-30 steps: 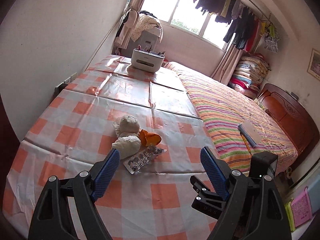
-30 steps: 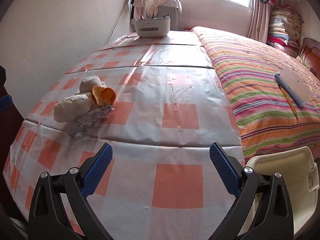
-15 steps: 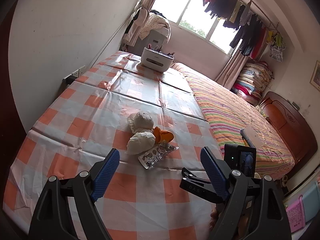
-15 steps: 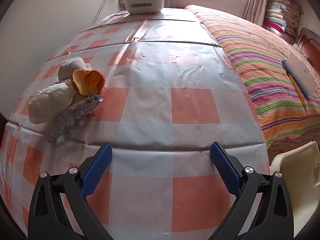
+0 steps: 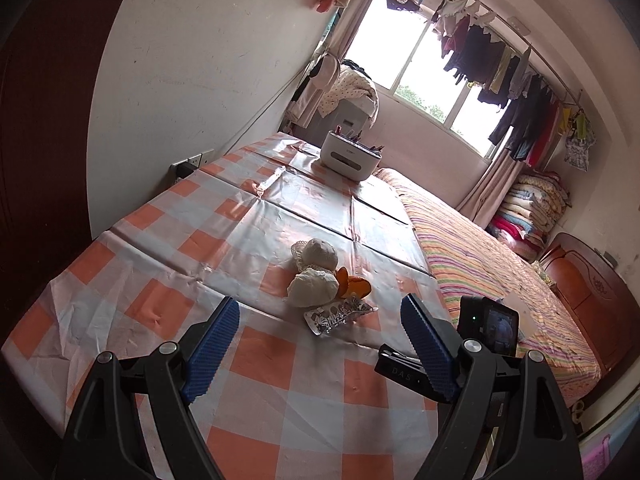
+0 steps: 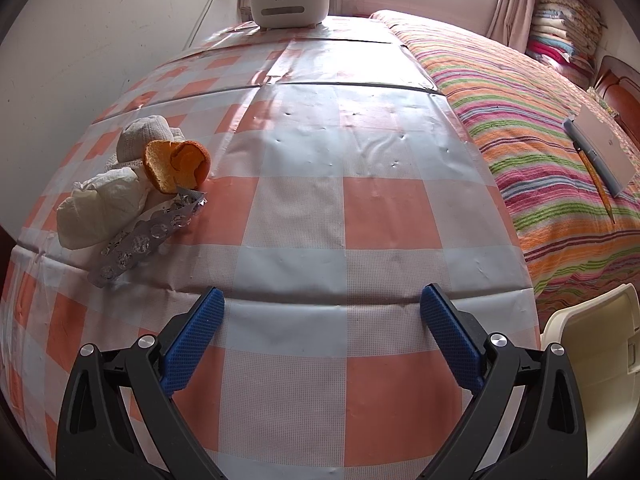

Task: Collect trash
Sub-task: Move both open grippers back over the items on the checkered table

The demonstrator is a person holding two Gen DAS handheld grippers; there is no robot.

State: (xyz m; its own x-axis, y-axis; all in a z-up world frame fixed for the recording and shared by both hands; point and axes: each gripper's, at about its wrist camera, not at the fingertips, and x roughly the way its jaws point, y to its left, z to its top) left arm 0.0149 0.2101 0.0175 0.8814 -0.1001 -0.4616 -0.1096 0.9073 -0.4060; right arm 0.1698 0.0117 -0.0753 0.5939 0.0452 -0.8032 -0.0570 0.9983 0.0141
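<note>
A small heap of trash lies on the checked tablecloth [image 5: 260, 360]: two crumpled white tissue balls [image 5: 312, 288] [image 6: 100, 208], an orange peel [image 5: 352, 285] [image 6: 176, 164] and an empty silver pill blister [image 5: 340, 314] [image 6: 144, 240]. My left gripper [image 5: 320, 344] is open and empty, just short of the heap. My right gripper [image 6: 322, 332] is open and empty above the cloth, with the heap ahead to its left. The right gripper's body shows in the left wrist view [image 5: 480, 340].
A white organiser box [image 5: 350, 156] [image 6: 290, 2] stands at the table's far end. A striped bed [image 6: 540, 120] borders the table's right side, with a notebook and pencil [image 6: 600, 152] on it. A cream bin [image 6: 592, 364] sits at the lower right. A wall runs along the left.
My left gripper has drawn back and tilted up, so the heap looks farther. My right gripper has moved forward and lower toward the table and heap. Both stay open.
</note>
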